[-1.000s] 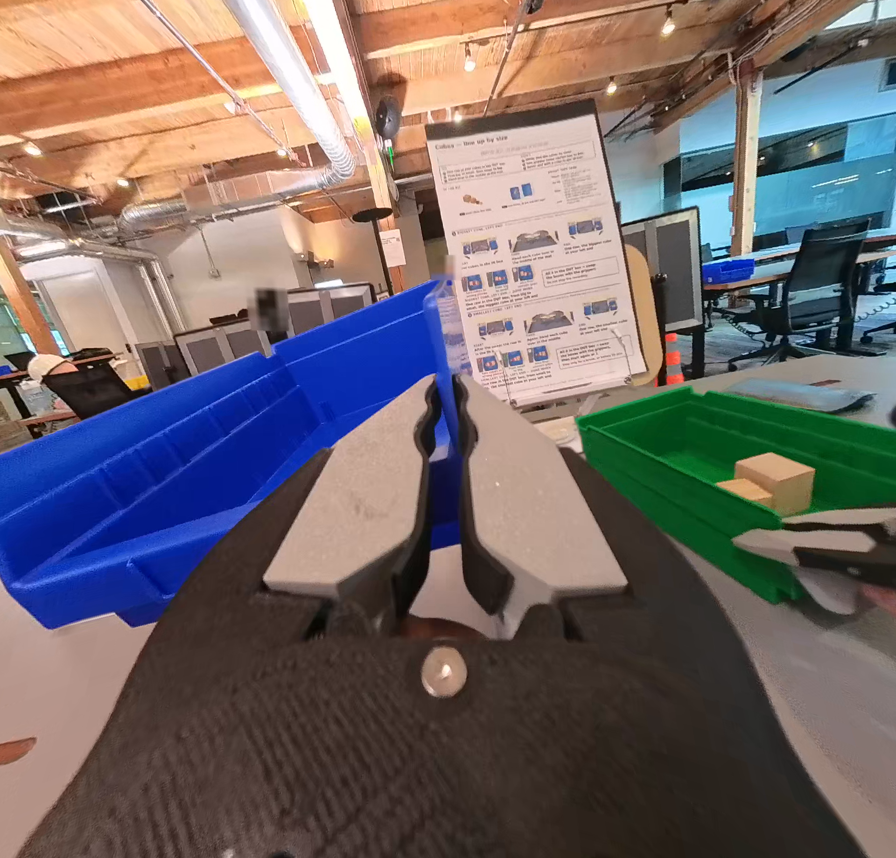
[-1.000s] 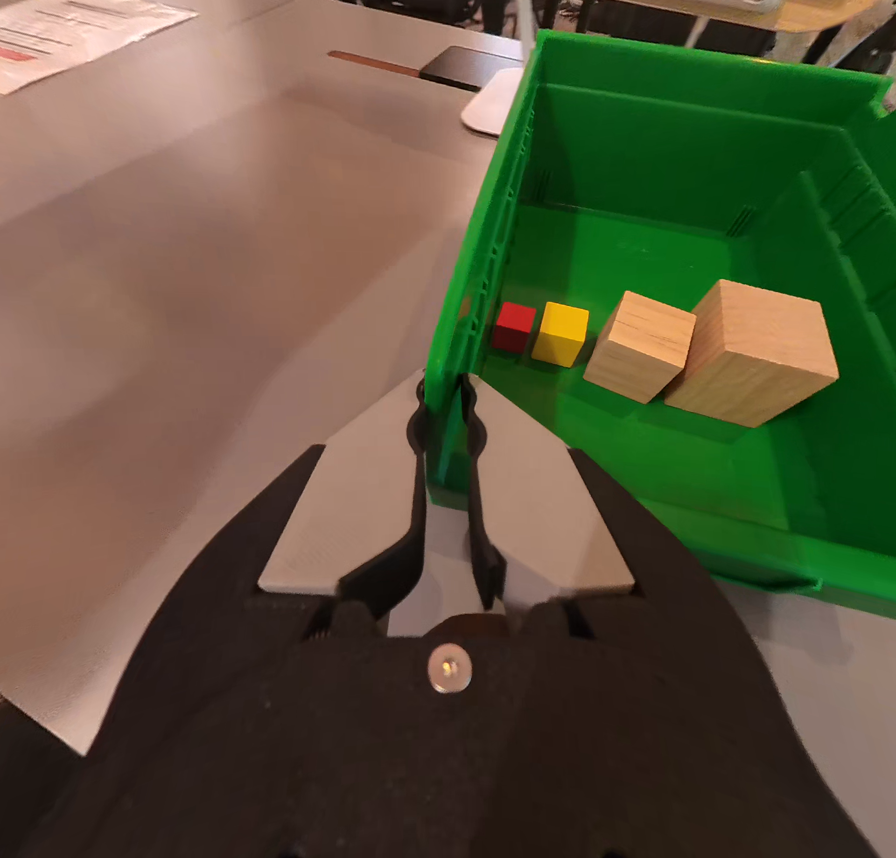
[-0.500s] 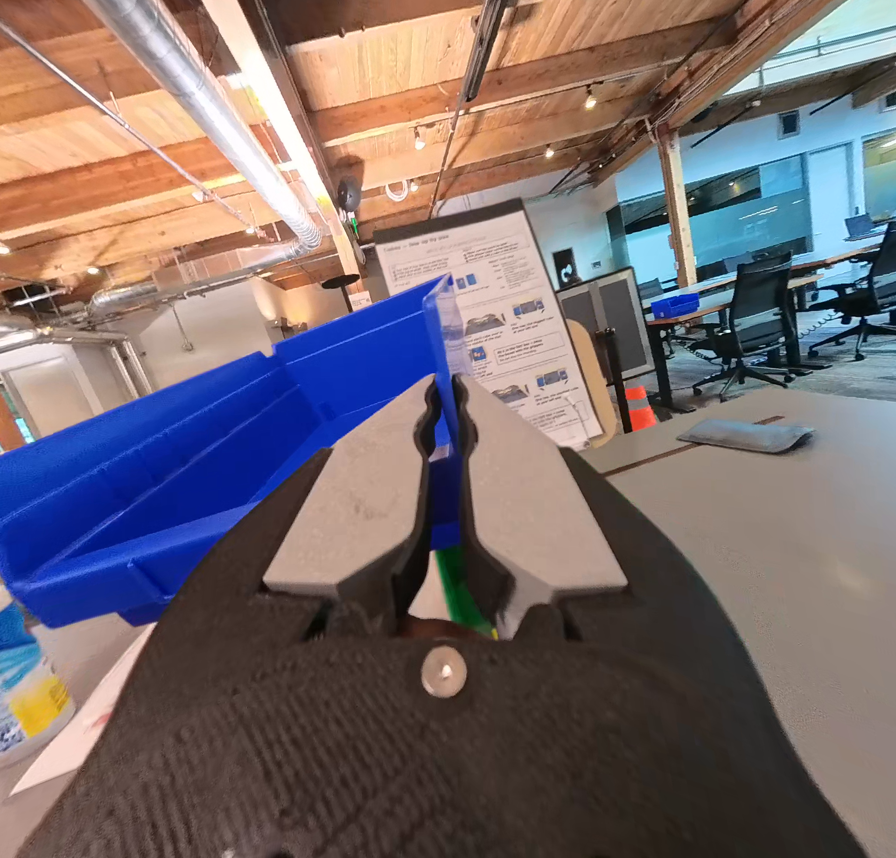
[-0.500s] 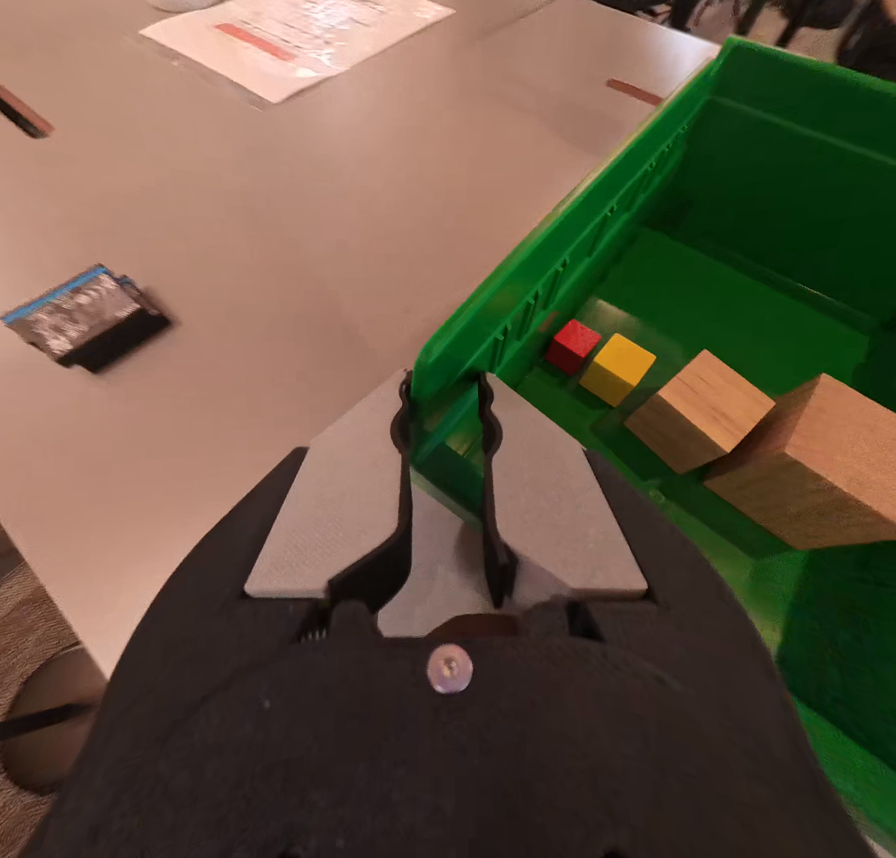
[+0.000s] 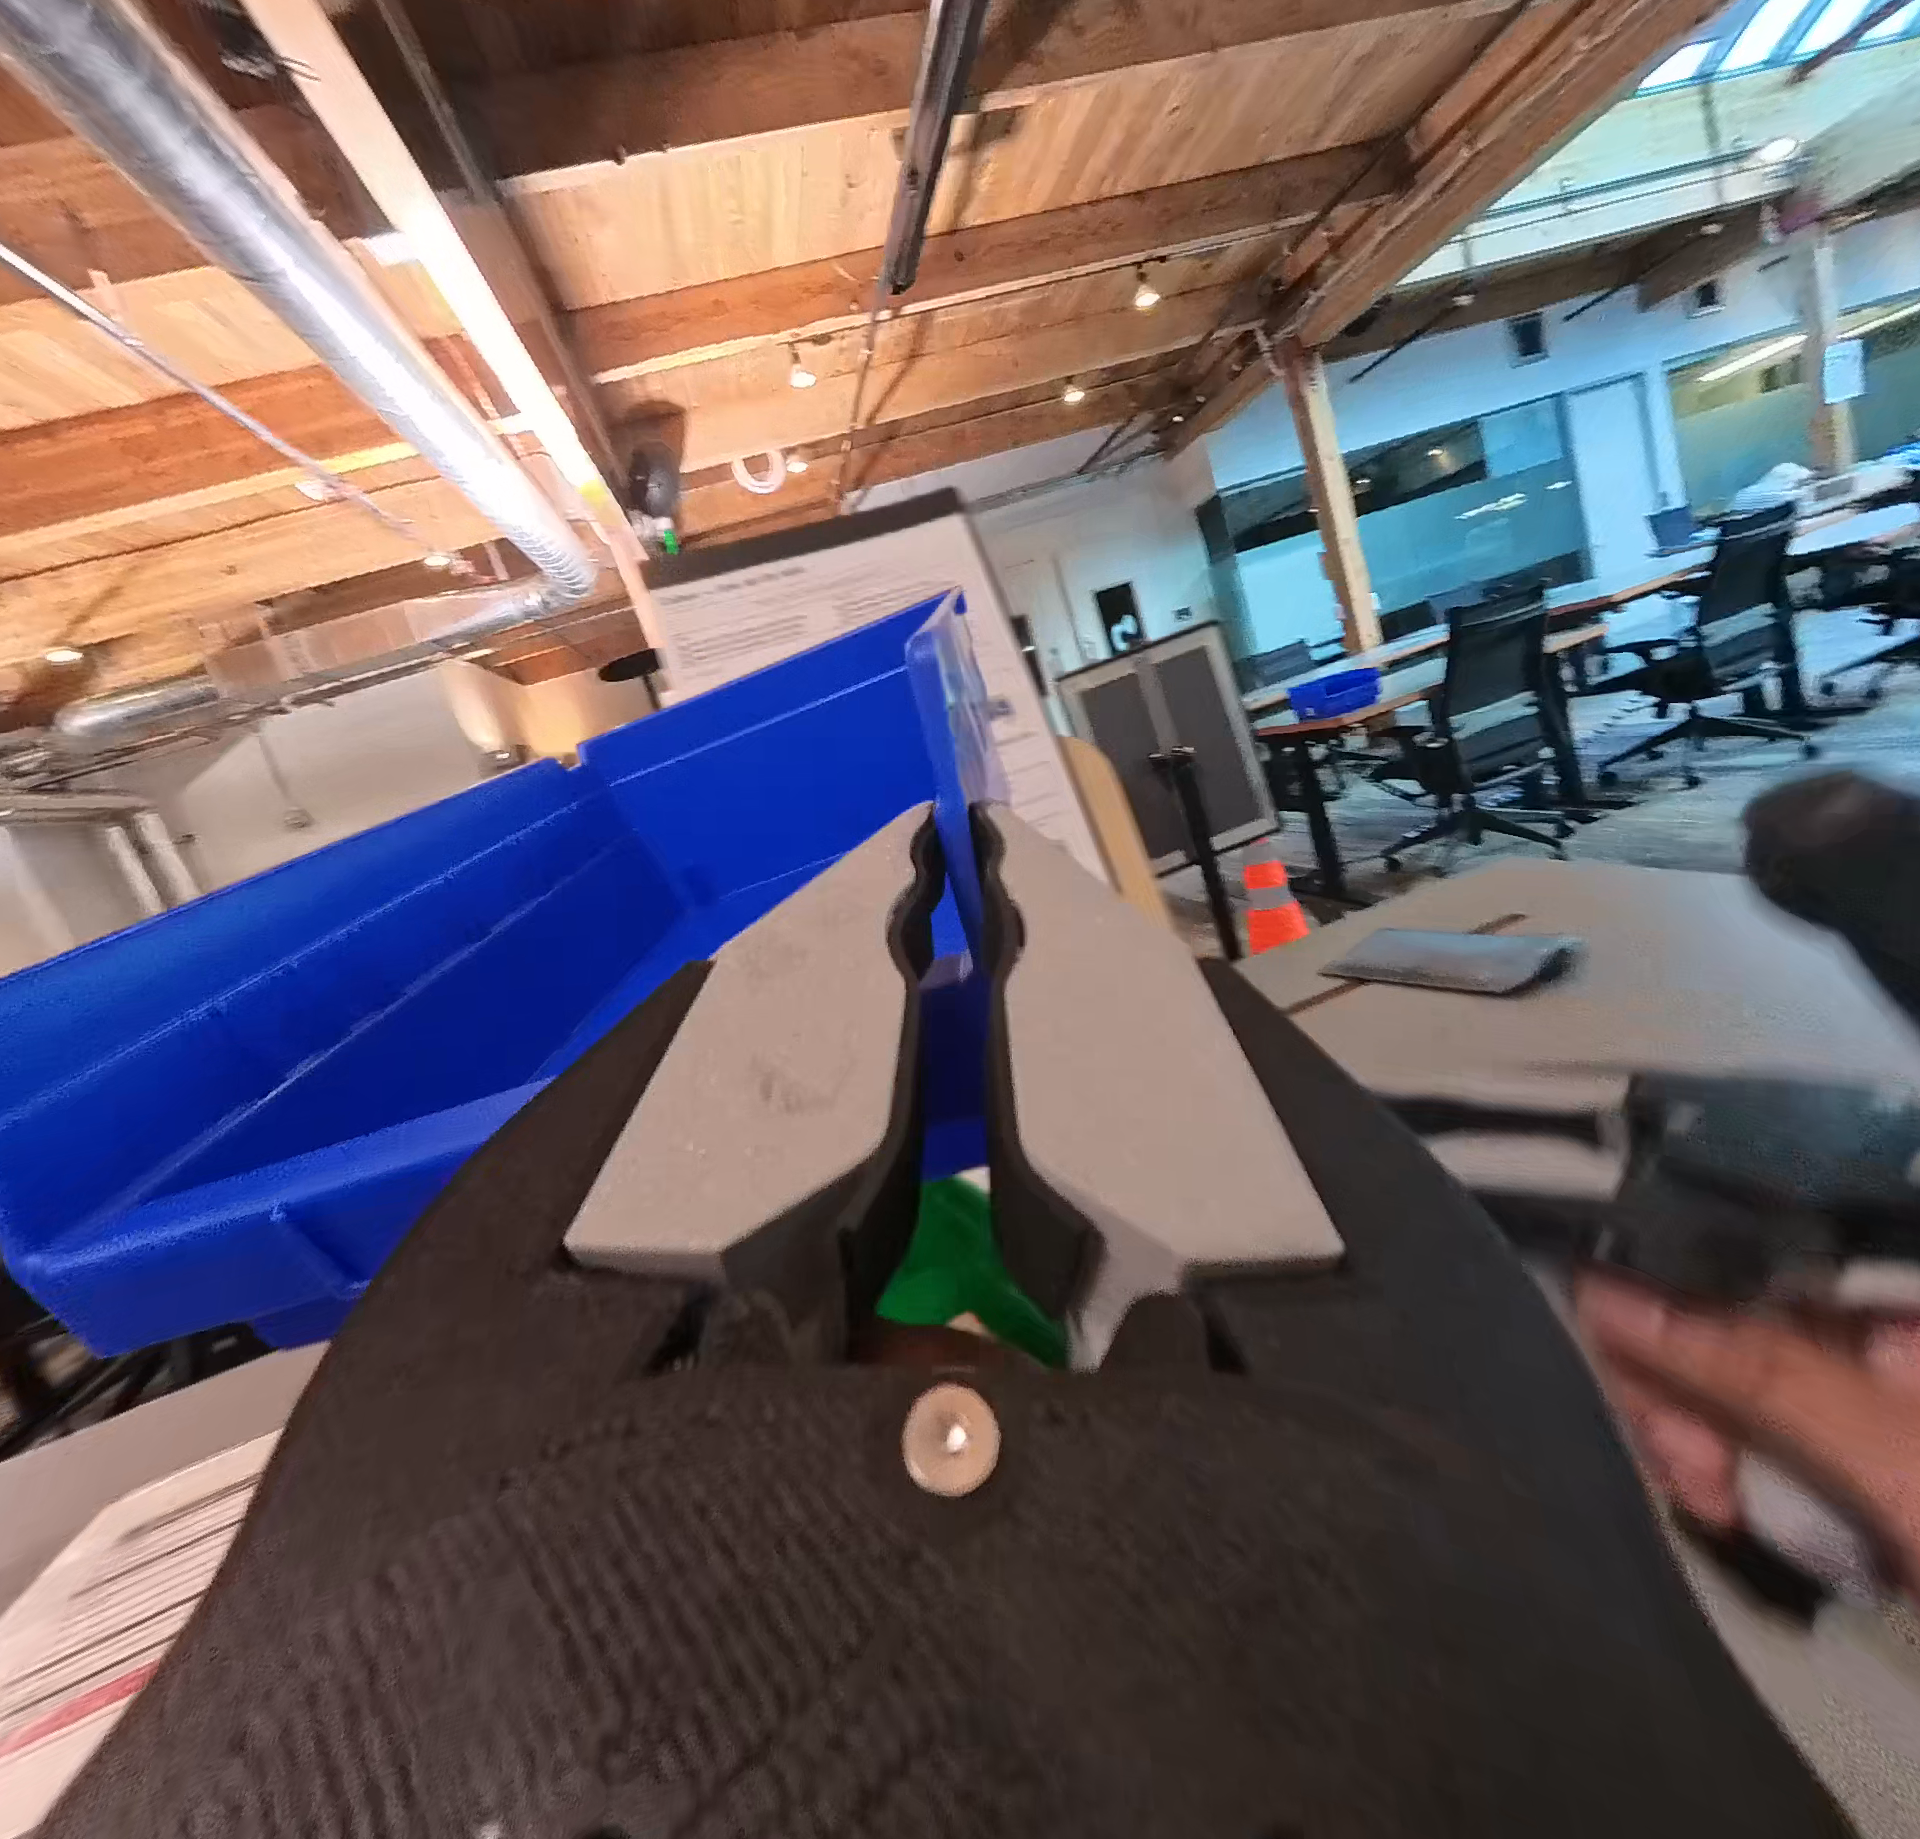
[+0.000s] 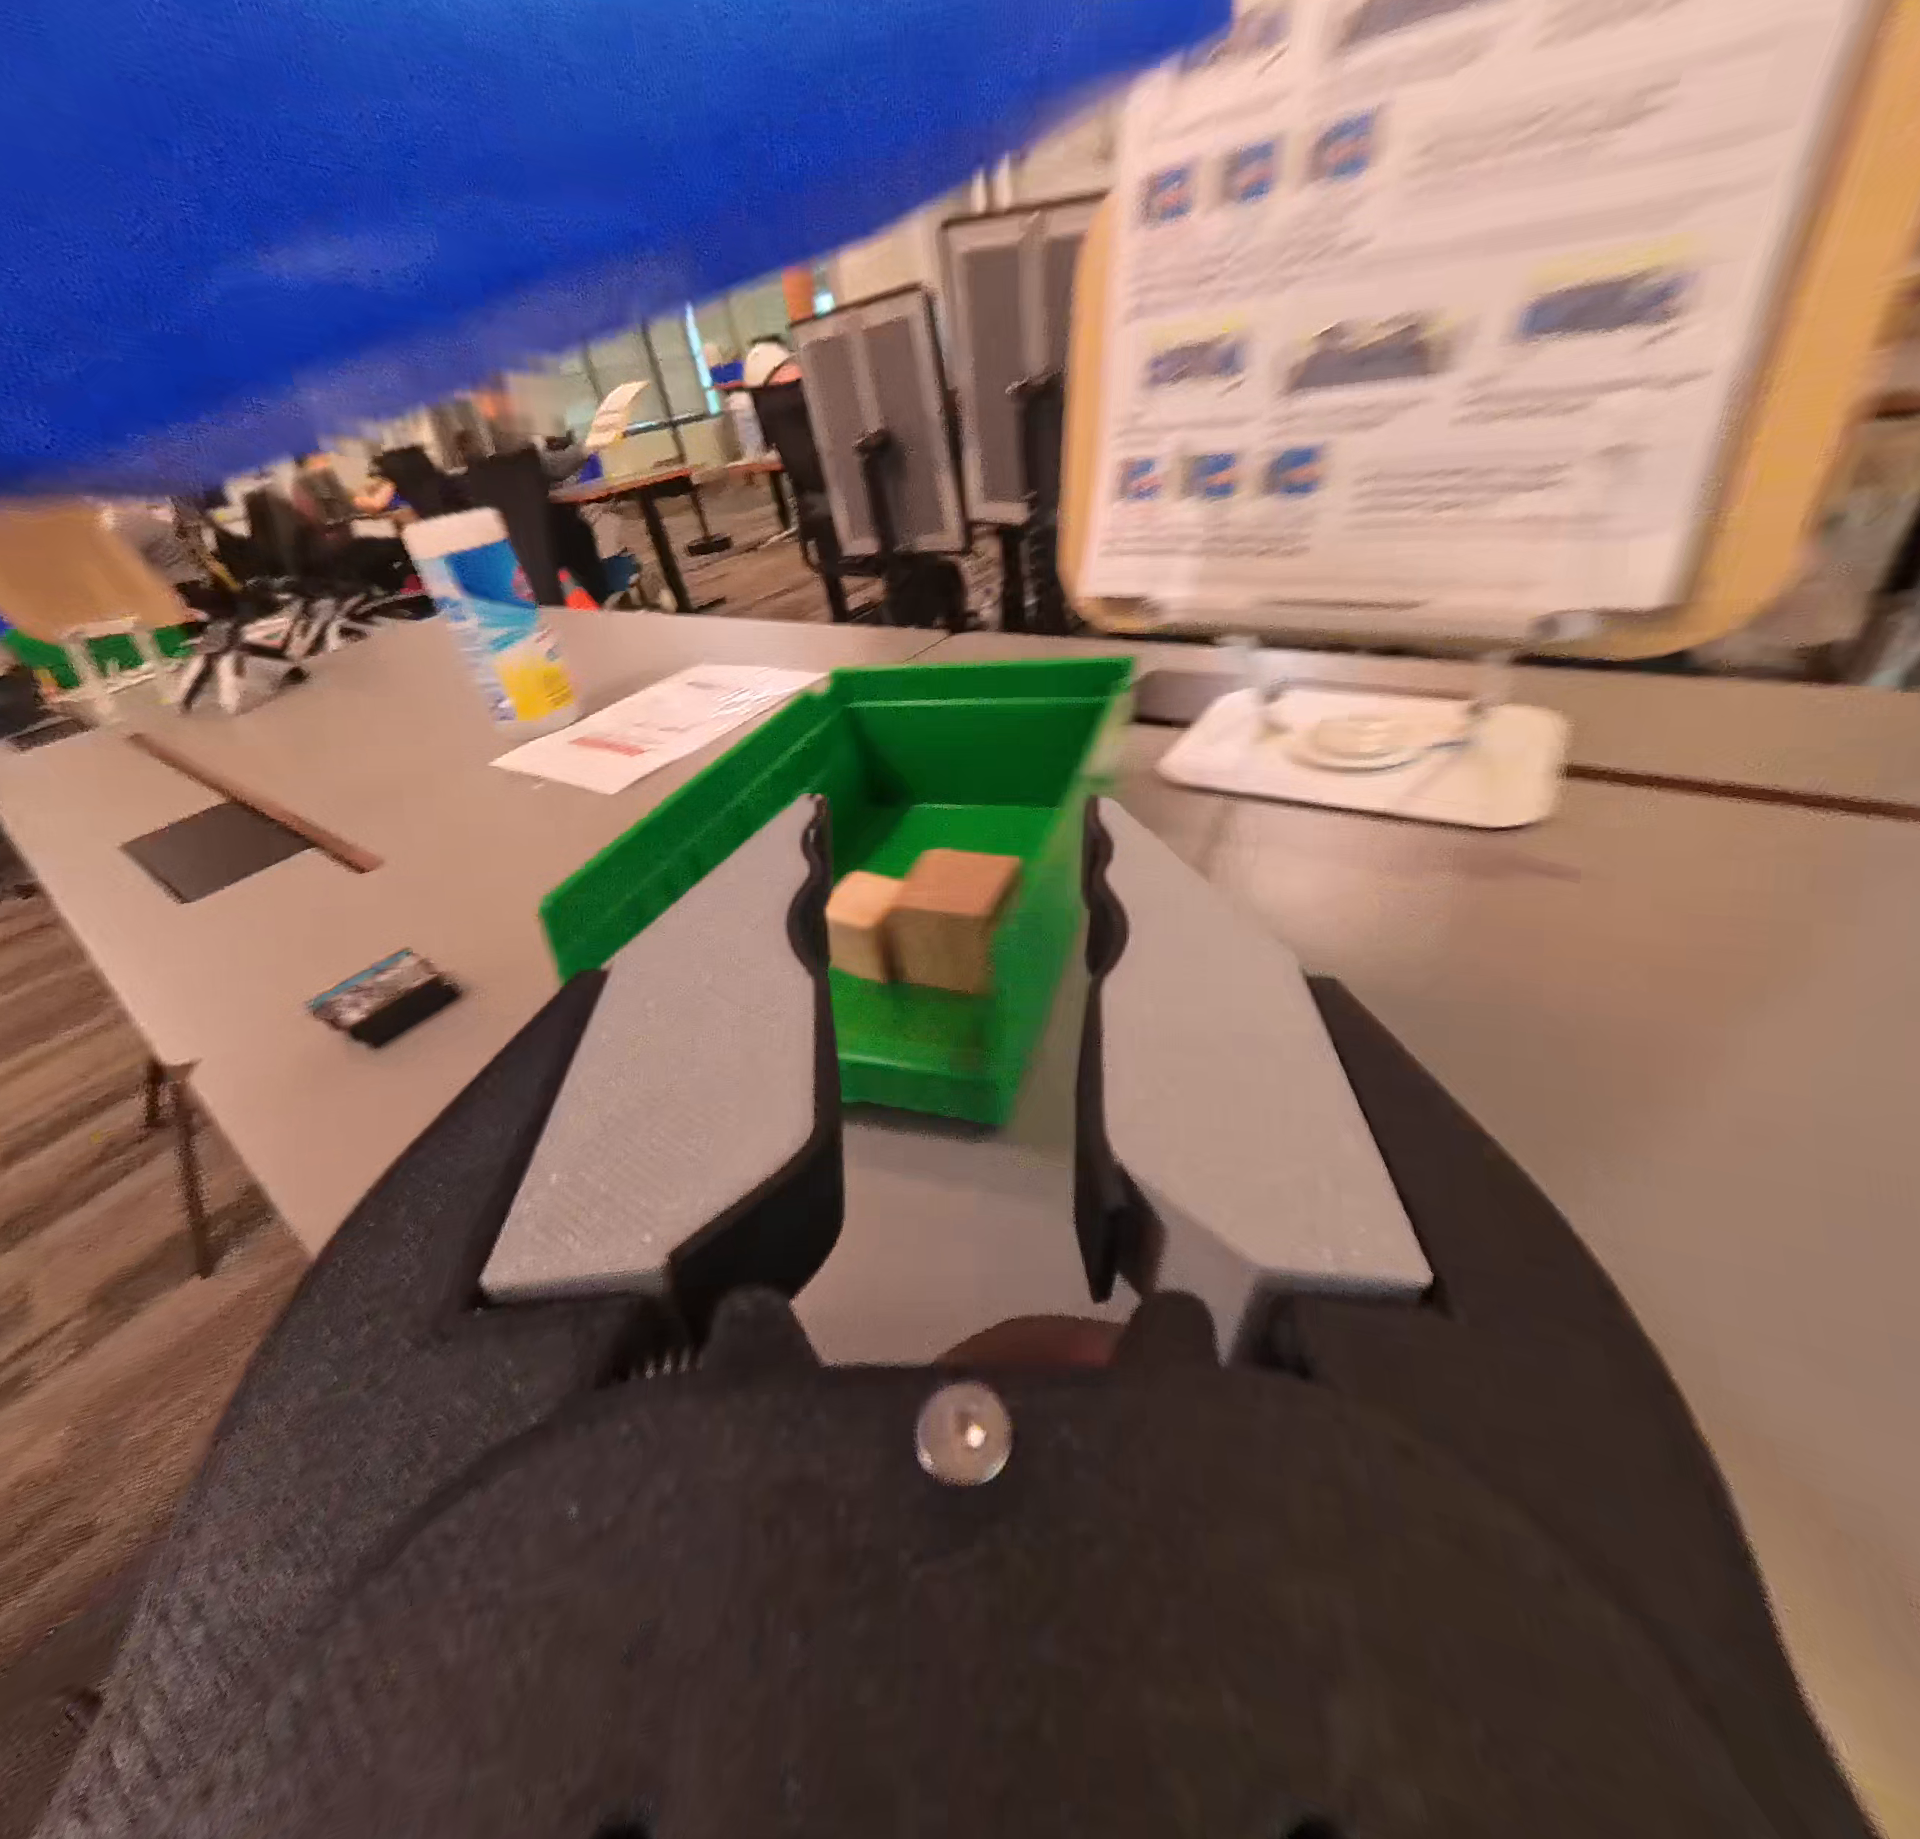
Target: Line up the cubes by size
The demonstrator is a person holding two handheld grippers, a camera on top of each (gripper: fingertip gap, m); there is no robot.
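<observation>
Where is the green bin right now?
In the right wrist view, the green bin sits on the grey table straight ahead of the open right claw, with two wooden cubes inside it.

- we see even, bright indoor light; small ceiling spotlights point(image 5: 1144, 295) and daylight from high windows at the right of the left wrist view.
- wide-angle bending curves the ceiling pipe point(image 5: 291, 262) and beams near the edges.
- motion blur smears the hand point(image 5: 1766, 1415) at right.
- in the right wrist view, the blue bin point(image 6: 468, 158) overhead and the instruction board point(image 6: 1455, 262) are streaked; a soft sheen lies on the grey table point(image 6: 1558, 1010).
</observation>
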